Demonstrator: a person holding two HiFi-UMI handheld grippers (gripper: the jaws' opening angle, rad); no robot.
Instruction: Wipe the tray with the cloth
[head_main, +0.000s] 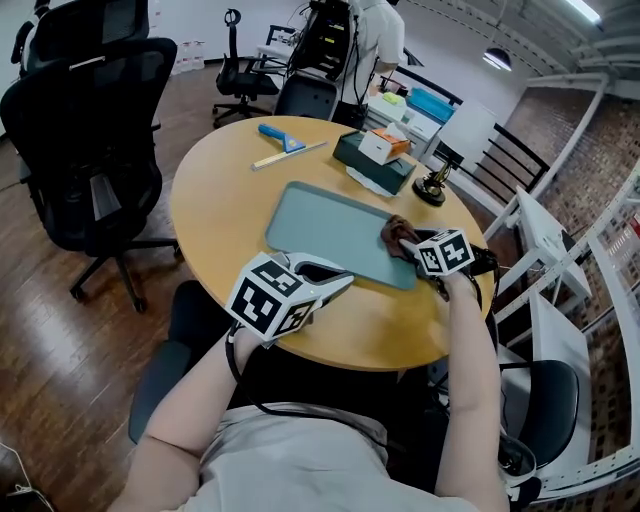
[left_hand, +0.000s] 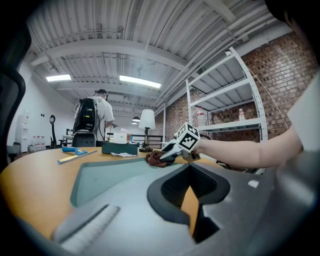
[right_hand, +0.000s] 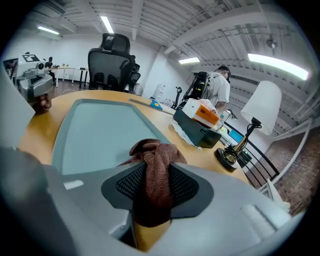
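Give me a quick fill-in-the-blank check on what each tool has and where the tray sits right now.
1. The right tool is shut on the ____.
2. The left tool holds ____.
3. The tray lies on the round ____.
Missing words: cloth; nothing; table.

The person wears a light grey short-sleeved shirt (head_main: 290, 455), at six o'clock. The left tool (head_main: 338, 281) and right tool (head_main: 408, 243) are pale grey with black mesh pads (right_hand: 131, 184). Each carries a white cube (head_main: 270, 300) with black square markers. A thin black cable (head_main: 262, 405) crosses the shirt.
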